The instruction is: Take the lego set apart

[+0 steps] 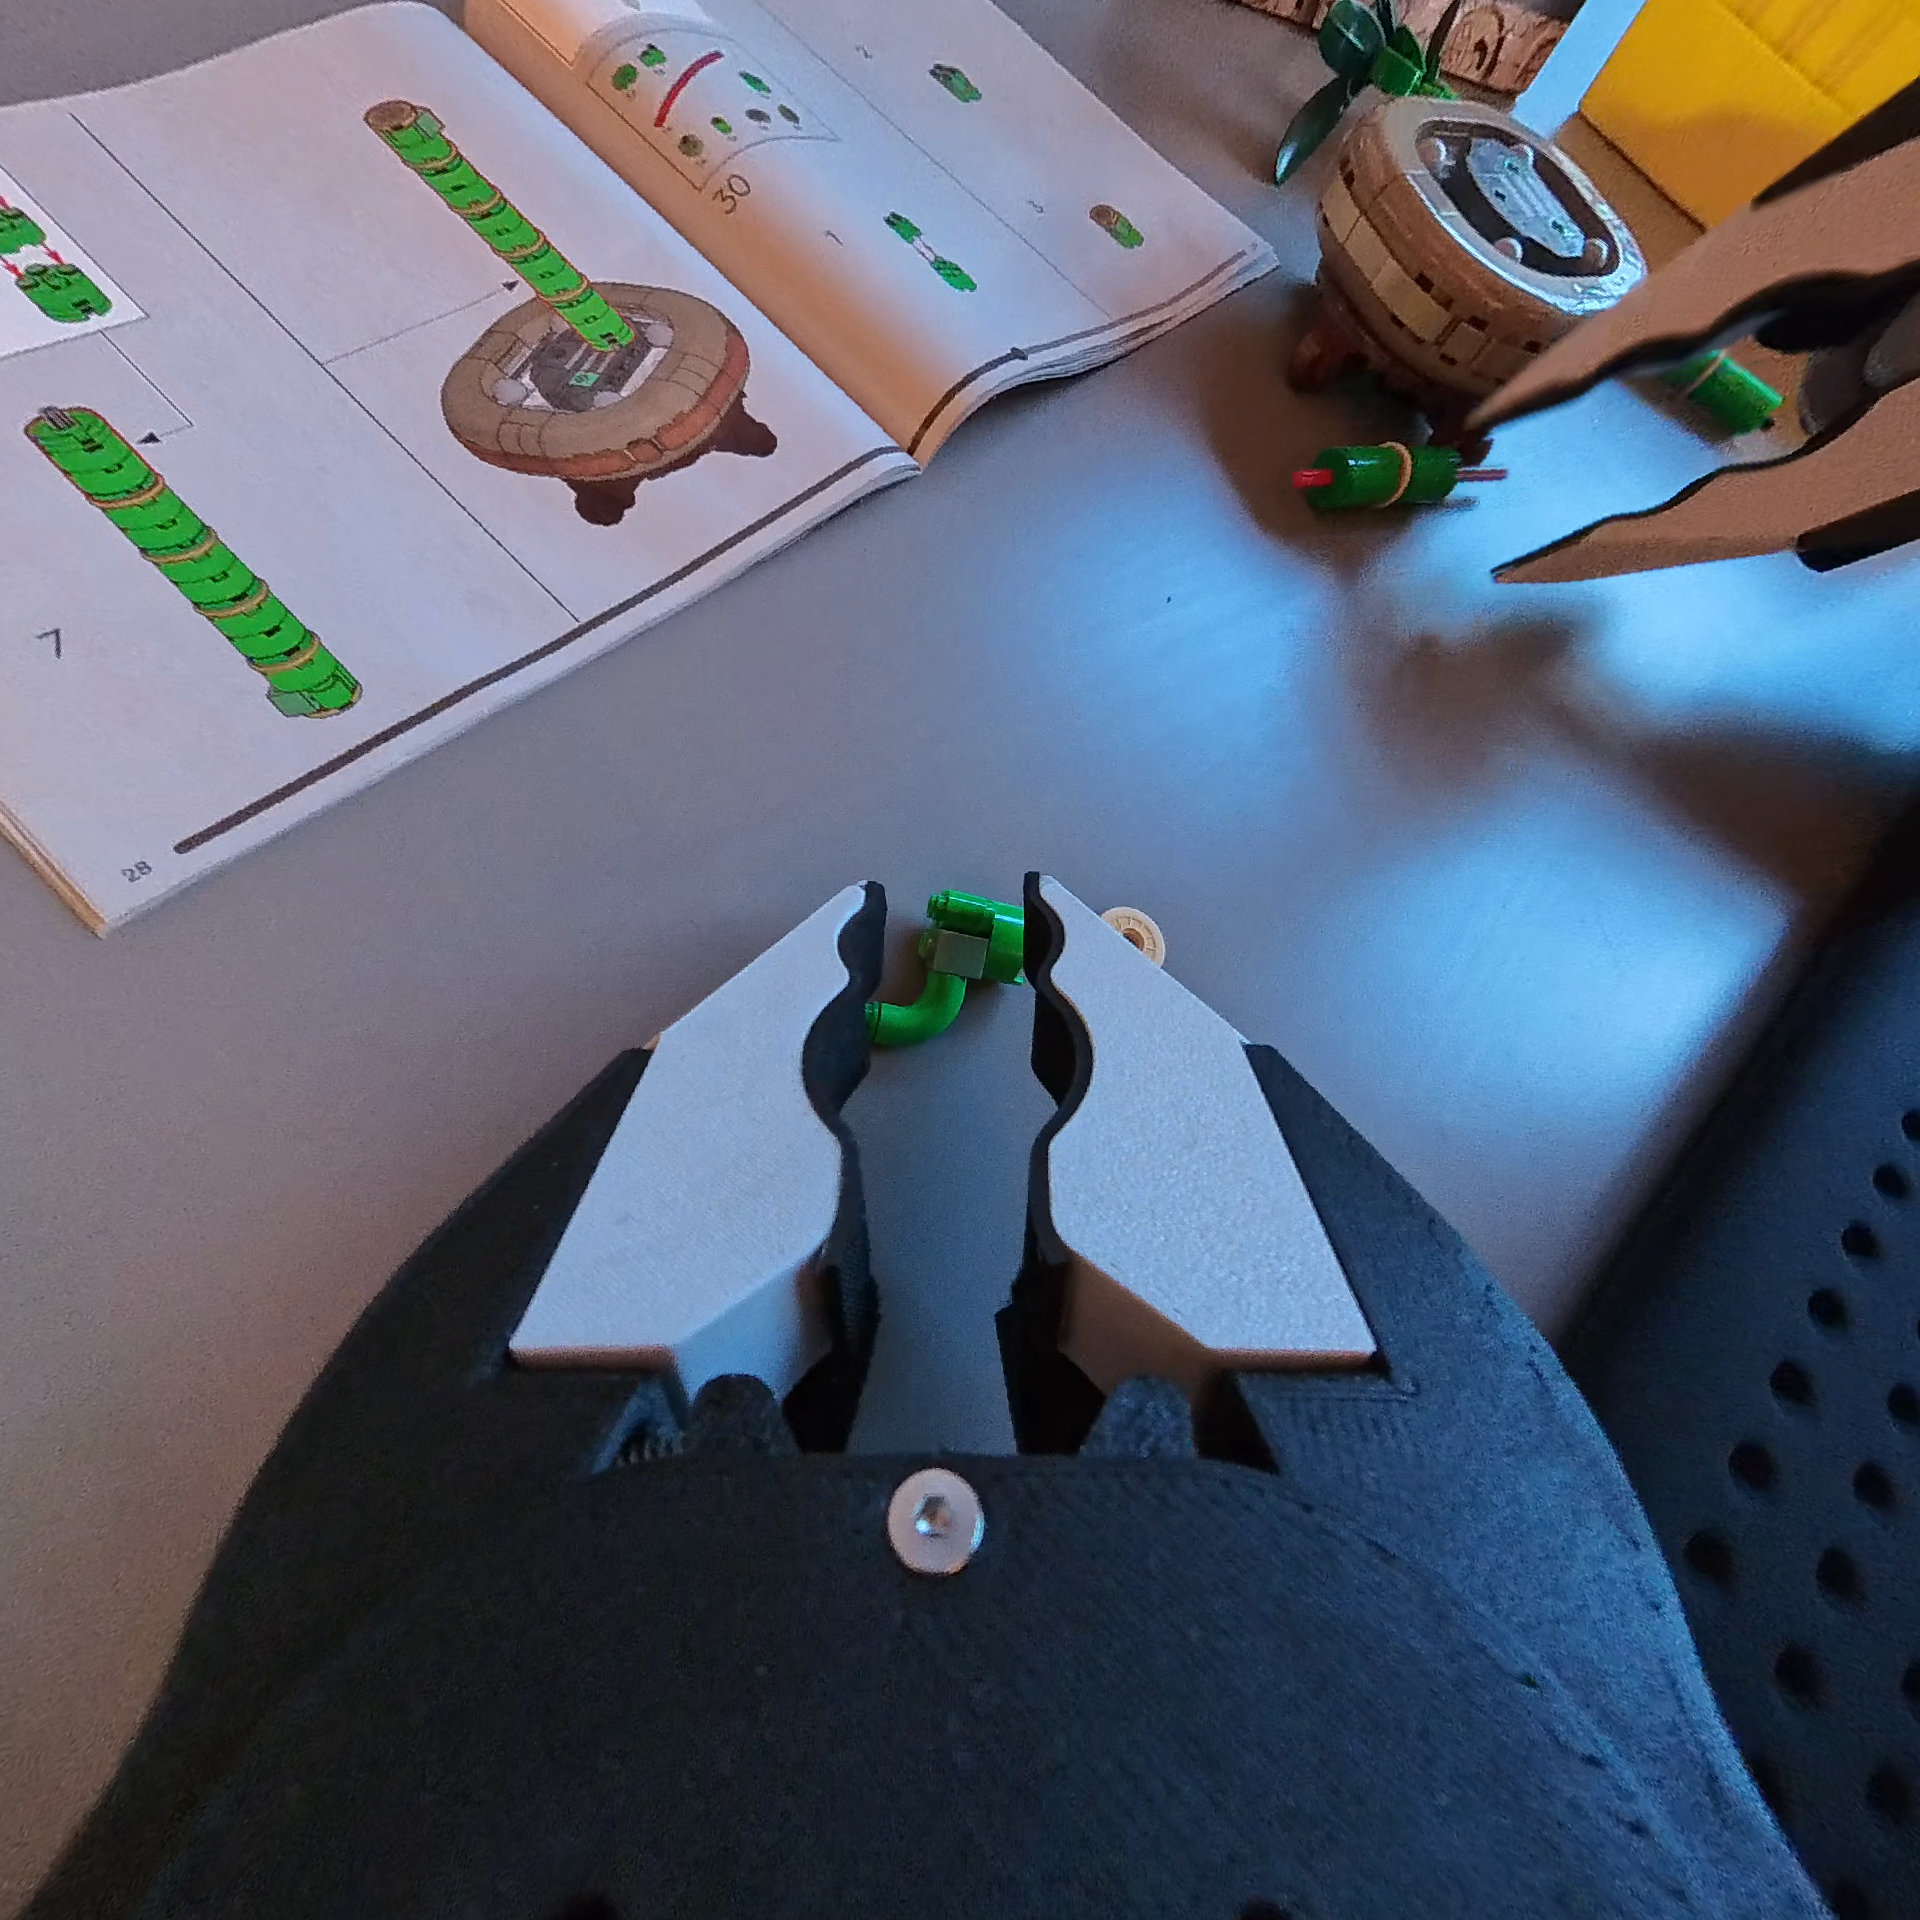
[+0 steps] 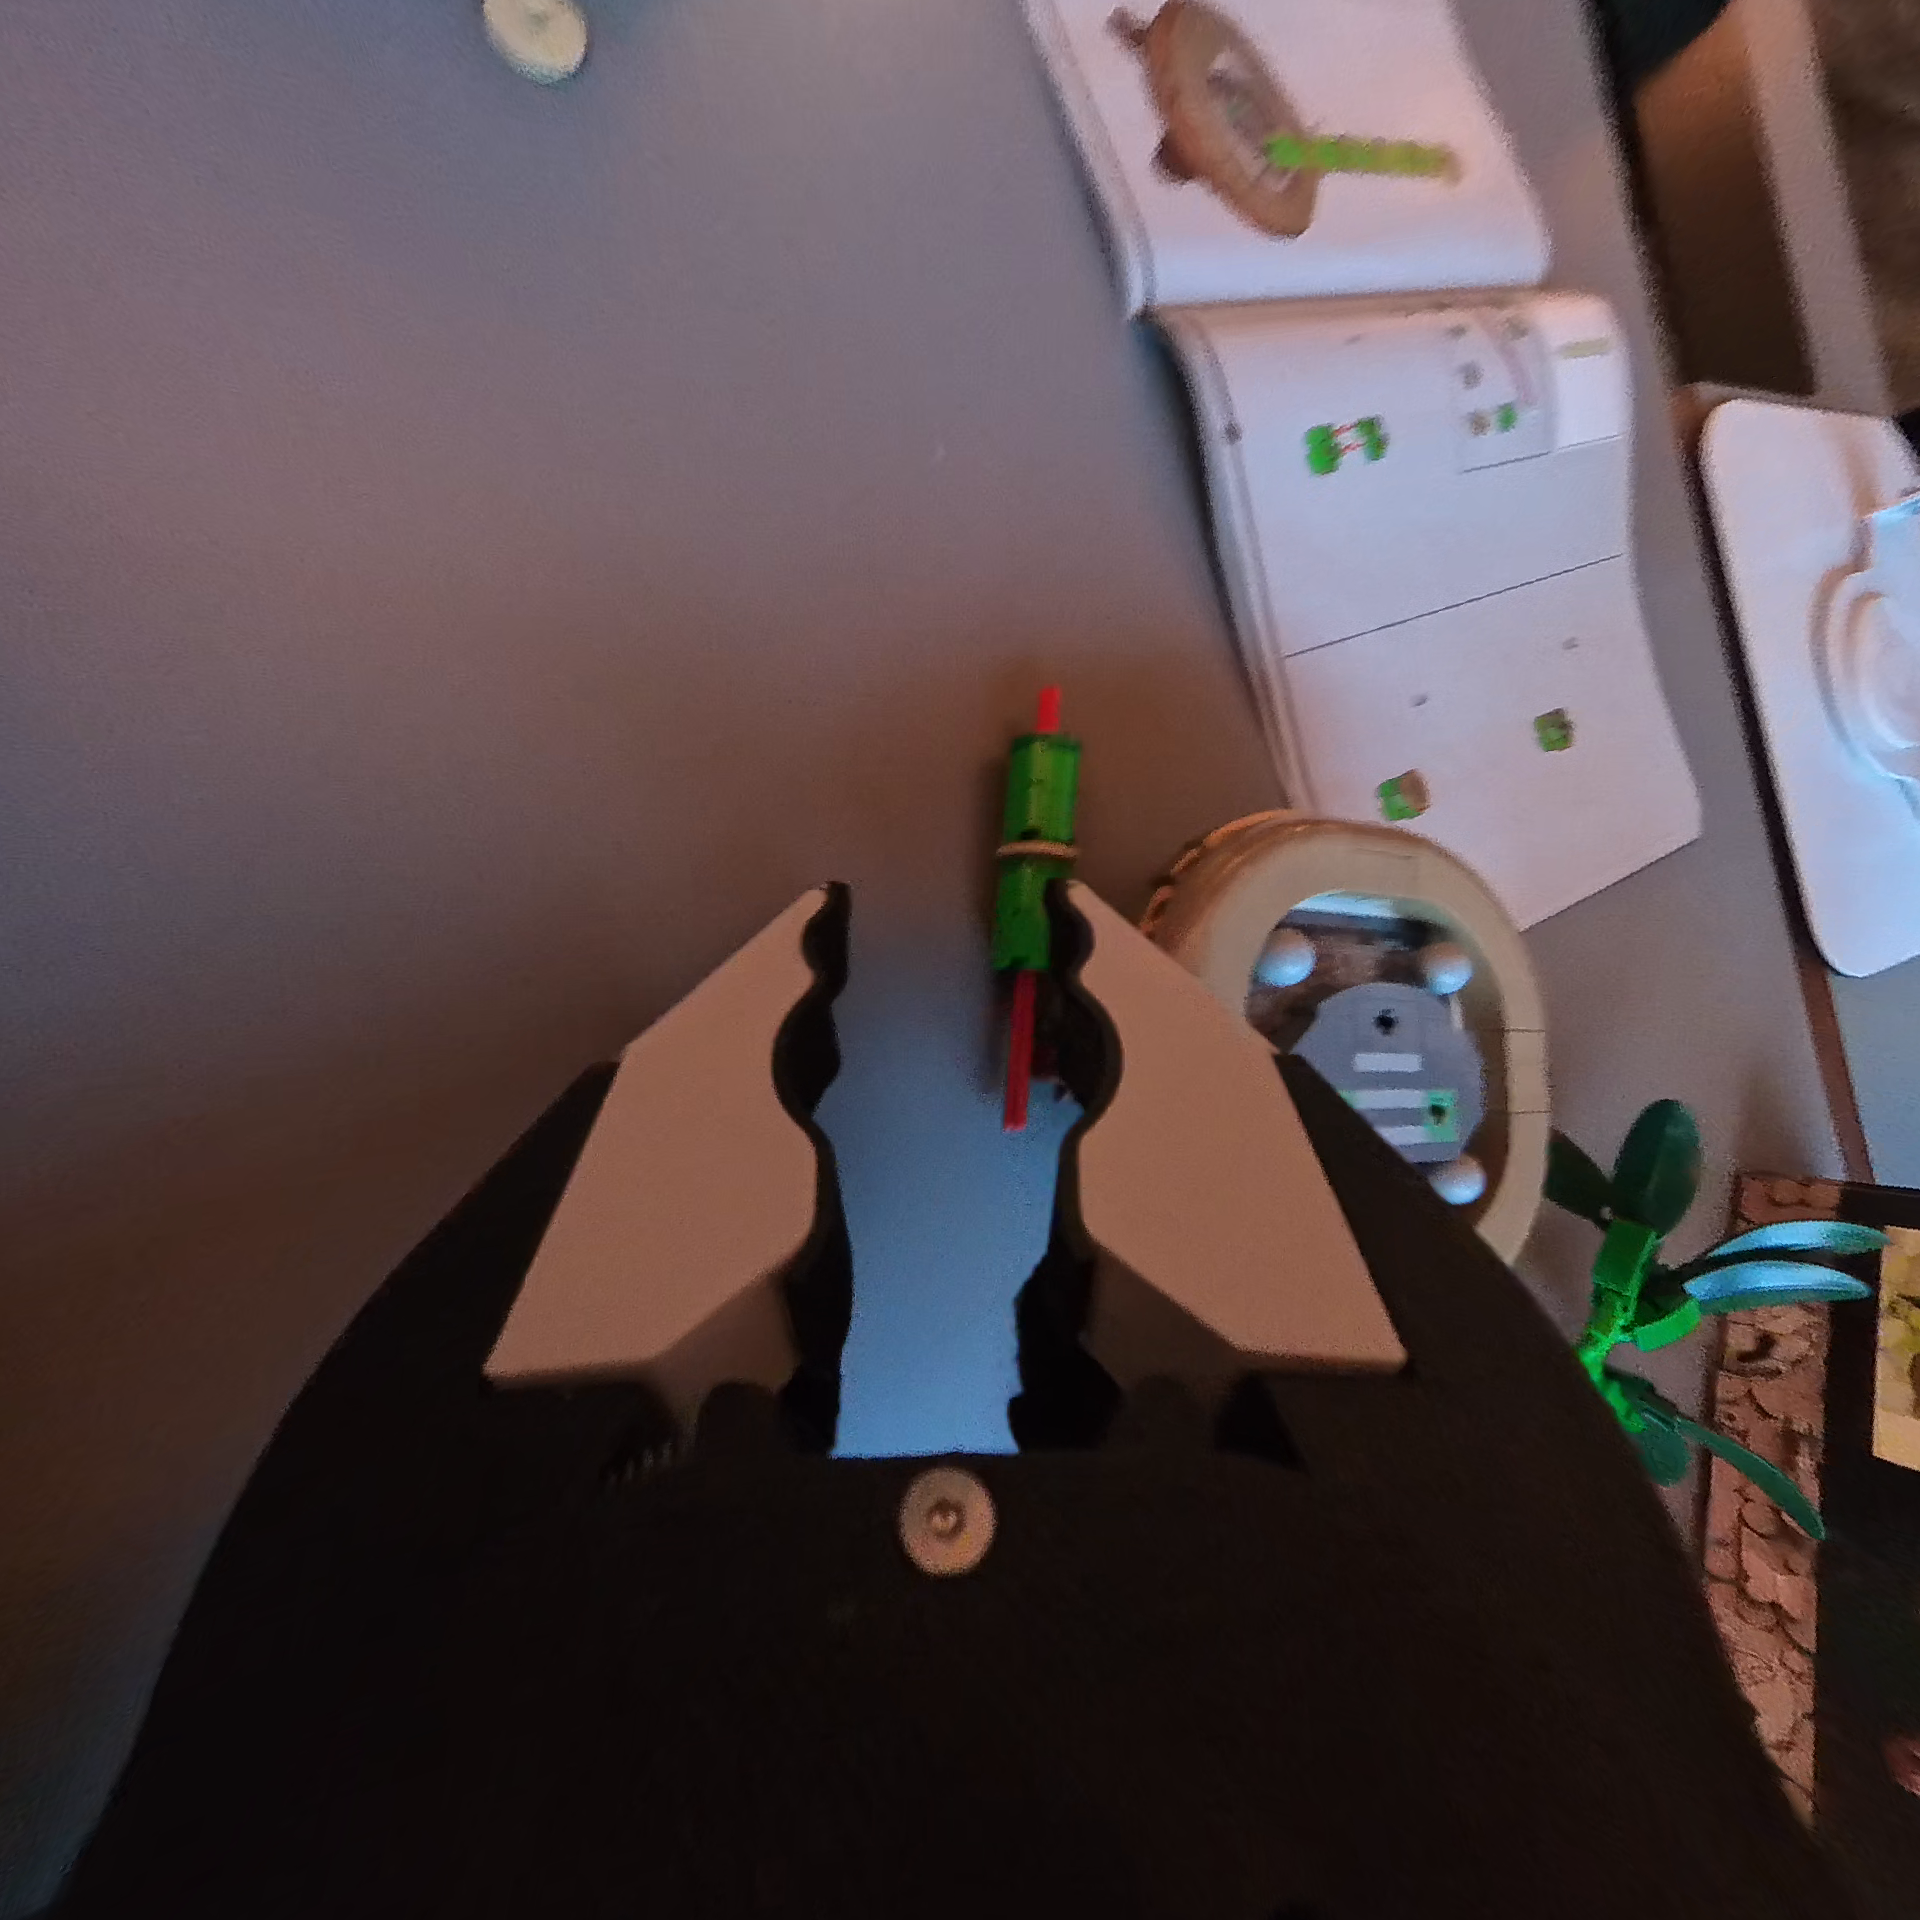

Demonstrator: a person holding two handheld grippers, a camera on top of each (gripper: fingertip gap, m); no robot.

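- The left gripper (image 1: 954, 935) hangs low over the grey table (image 1: 1039, 675), jaws apart and gripping nothing.
- A small green piece (image 1: 961, 961) with a bent pipe end lies on the table between its fingertips; whether either finger touches it cannot be told.
- A cream disc (image 1: 1136, 932) lies just beside the right fingertip, partly hidden by it.
- The right gripper (image 2: 948, 920) is over the table, jaws apart and empty.
- A green stem (image 2: 1034, 842) on a red axle lies flat between its fingers, close against the right one; contact is unclear.
- In the left view that stem (image 1: 1377, 475) lies just off the right gripper's (image 1: 1491, 499) tips.
- The pot (image 2: 1351, 1018), a round tan base, lies tipped on its side just beside the stem.
- A second short green piece (image 1: 1725, 390) lies near the pot, behind the right gripper.
- Dark green leaves (image 1: 1361, 73) lie at the pot's far side.
- An open booklet (image 1: 416, 416) lies flat on the table, well apart from the left gripper.
- A yellow box (image 1: 1714, 94) stands beyond the pot.
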